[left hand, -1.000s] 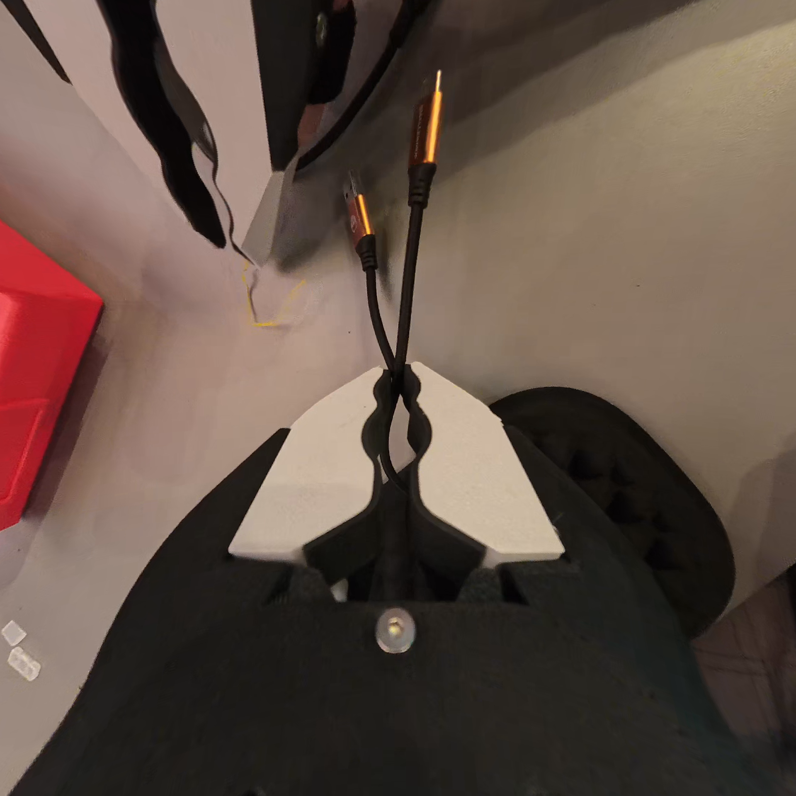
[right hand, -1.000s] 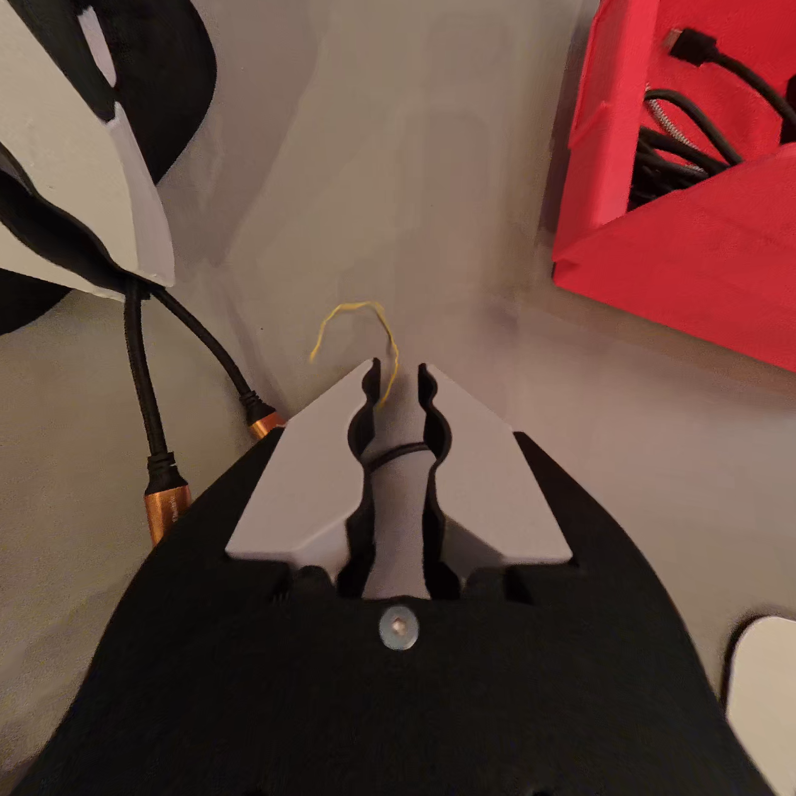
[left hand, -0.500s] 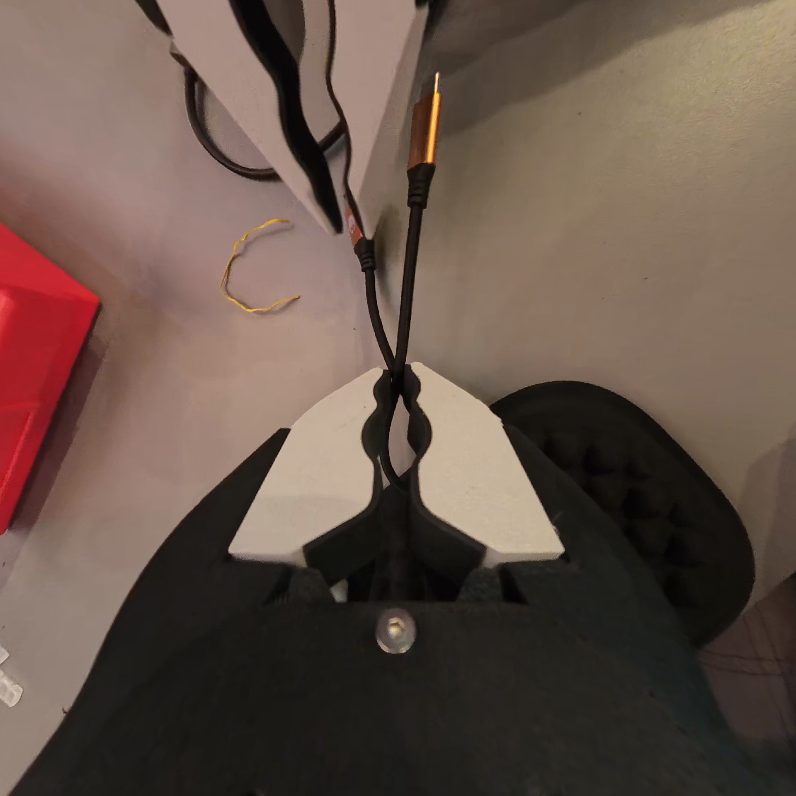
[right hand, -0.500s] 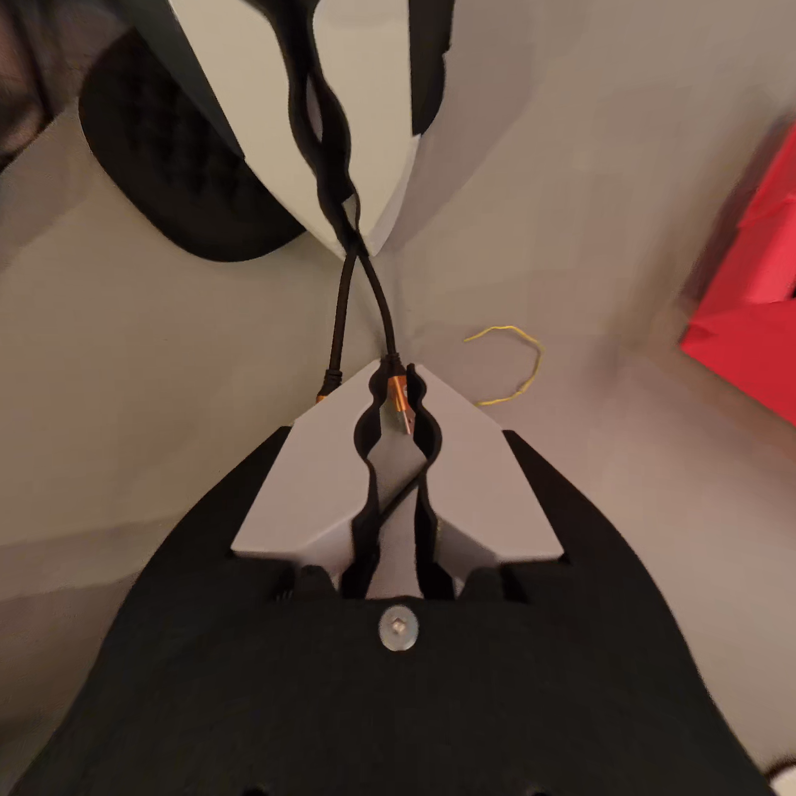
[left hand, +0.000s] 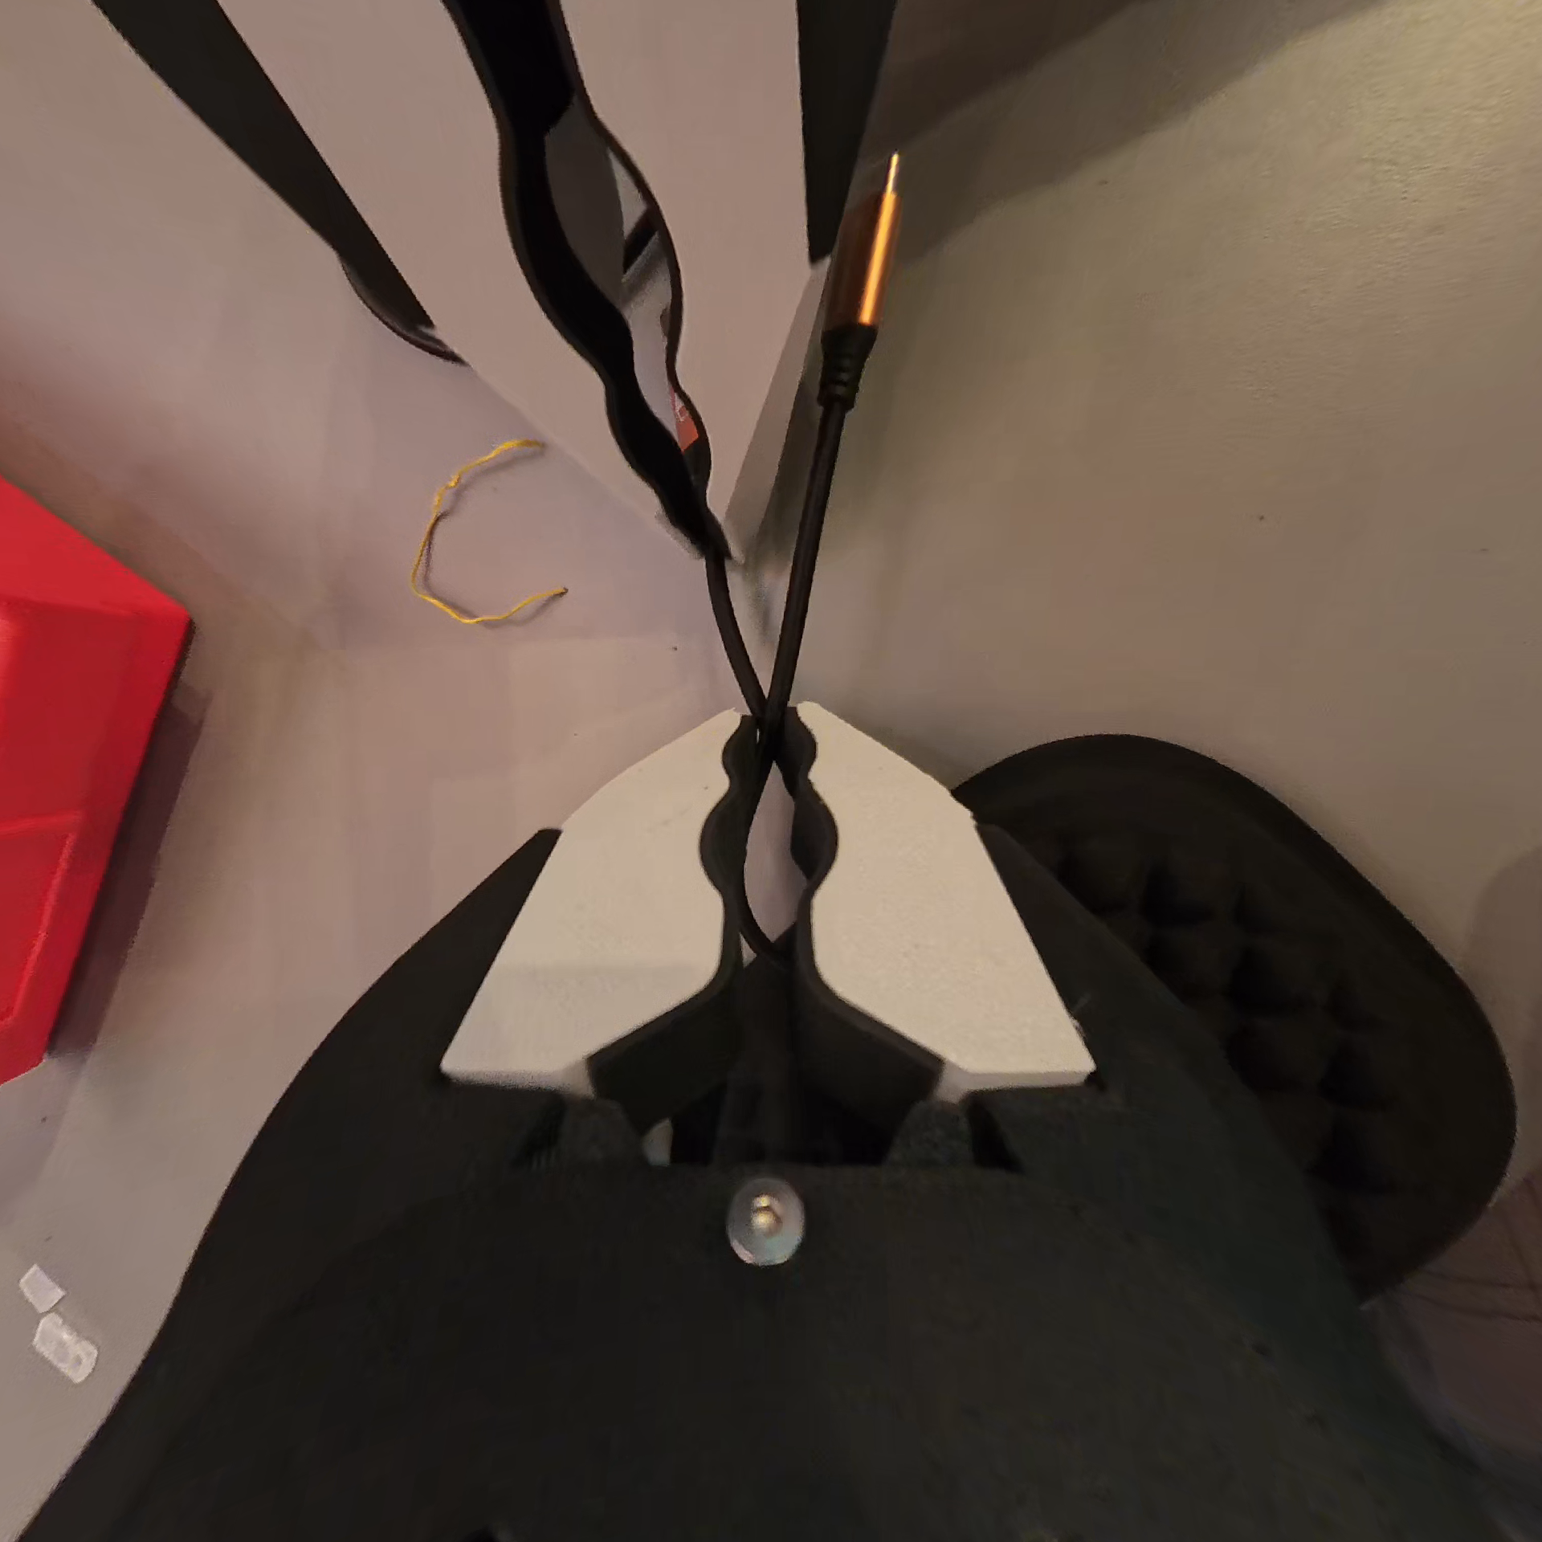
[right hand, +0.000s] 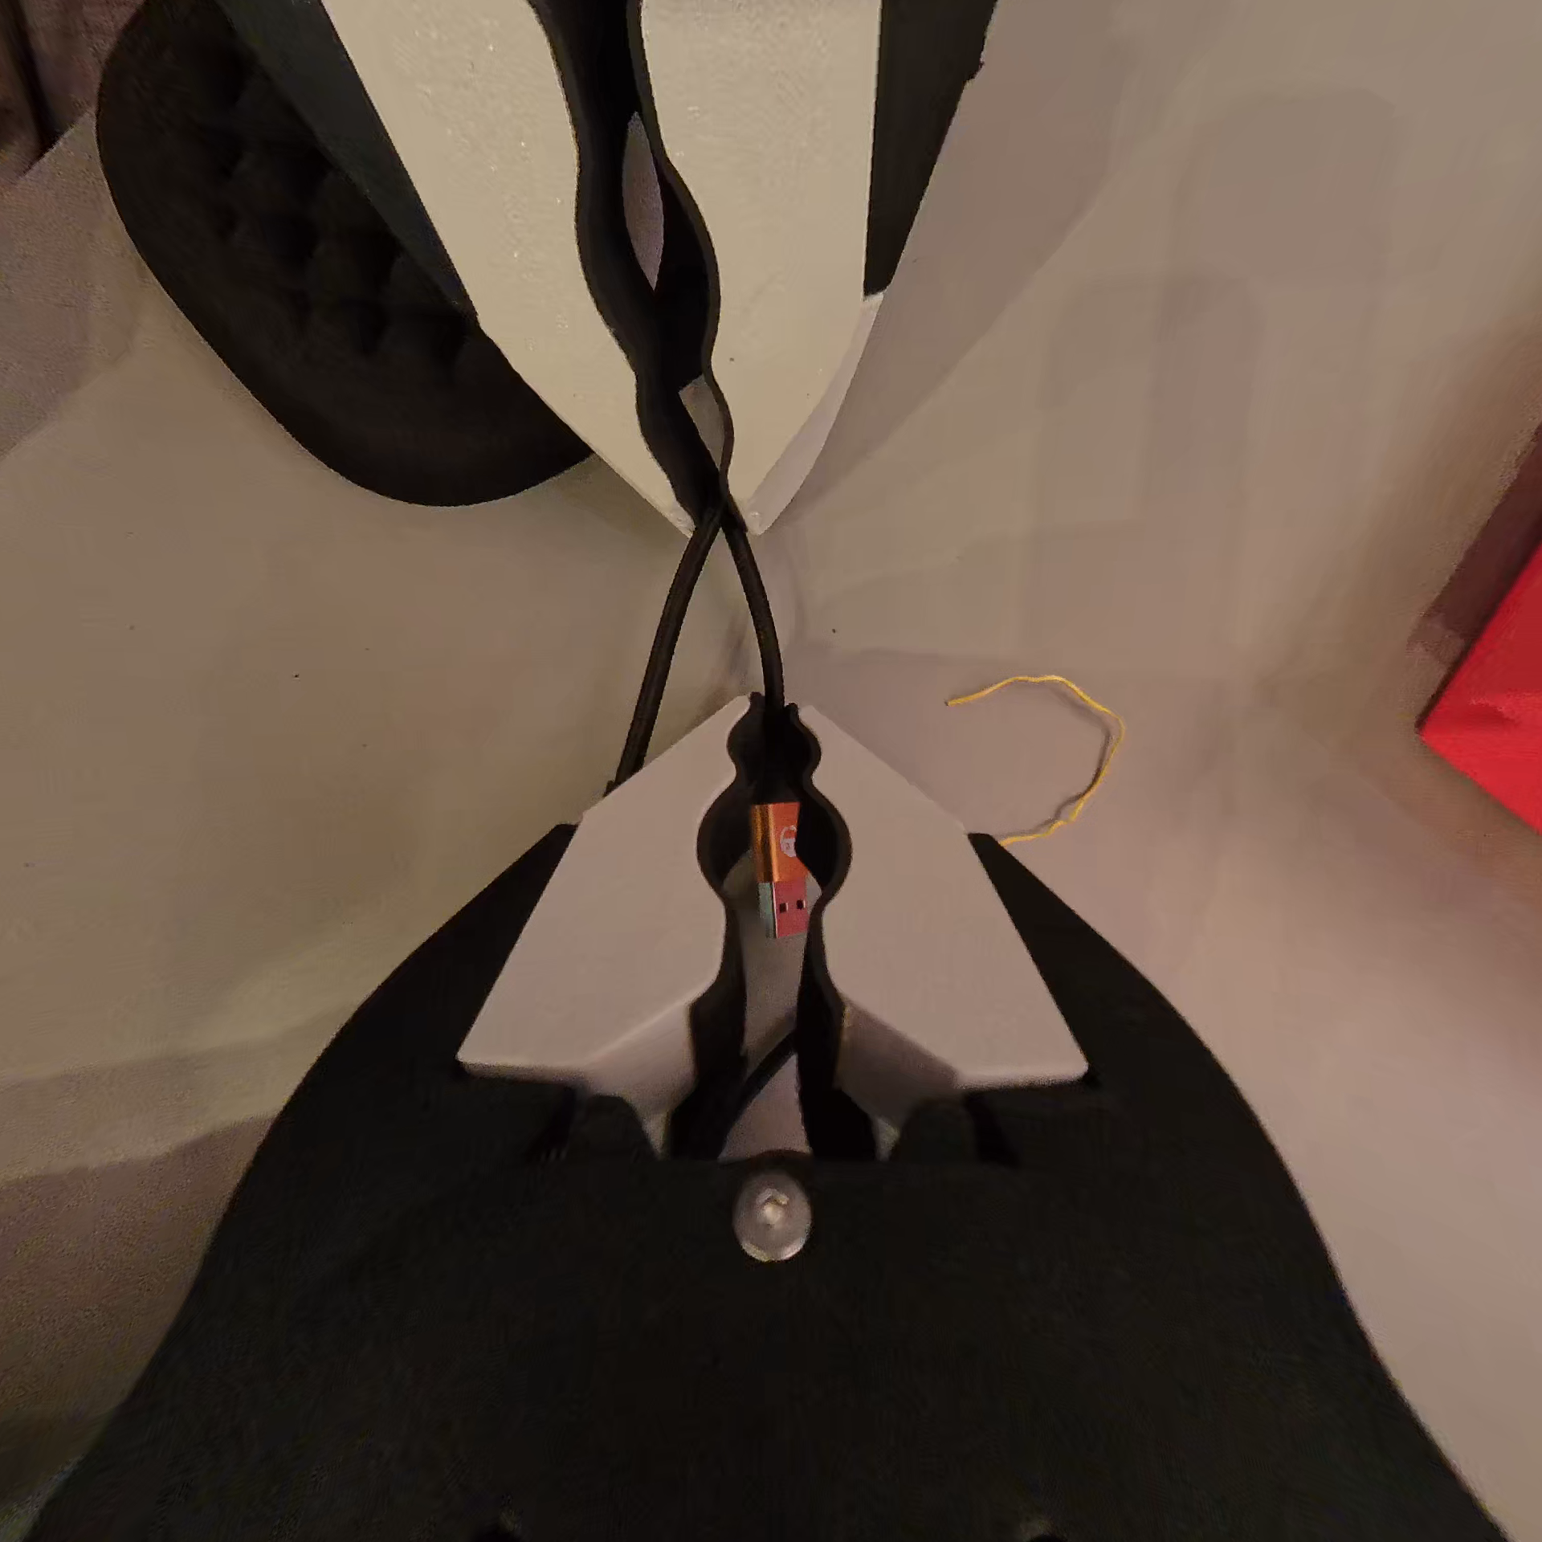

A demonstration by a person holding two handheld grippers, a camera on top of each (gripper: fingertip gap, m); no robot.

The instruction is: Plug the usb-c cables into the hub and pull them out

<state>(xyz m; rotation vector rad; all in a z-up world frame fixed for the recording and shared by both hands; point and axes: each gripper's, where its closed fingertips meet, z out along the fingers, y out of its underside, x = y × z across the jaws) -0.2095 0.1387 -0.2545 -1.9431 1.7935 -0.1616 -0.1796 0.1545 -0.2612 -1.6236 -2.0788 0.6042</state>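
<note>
The black cable (left hand: 805, 534), doubled over on itself, was clenched in the left claw (left hand: 766, 718), its two strands crossing right at the fingertips and fanning out toward twelve o'clock. One strand ended in a long orange plug (left hand: 868, 250) standing free in the air at about one o'clock from that claw, its slim metal tip pointing away. The other strand ran into the right claw (right hand: 769, 709), which faced the left one nearly tip to tip. In the right wrist view, the shorter orange plug (right hand: 780, 851) with its flat, wide metal end lay inside the rounded hollow between the white fingers (right hand: 634, 909), and the fingertips looked pinched on the strand just behind it, grasping the cable.

Both claws hung over a pale grey bench (left hand: 1168, 501). A loose bit of thin yellow wire (left hand: 455, 542) lay on the bench at ten o'clock from the left claw, well apart from the cable. A red bin (left hand: 75, 793) sat at nine o'clock at the picture's edge. A black dimpled pad (left hand: 1302, 1001) lay at three o'clock, near the left claw's body. Two small clear scraps (left hand: 58, 1331) lay at eight o'clock.
</note>
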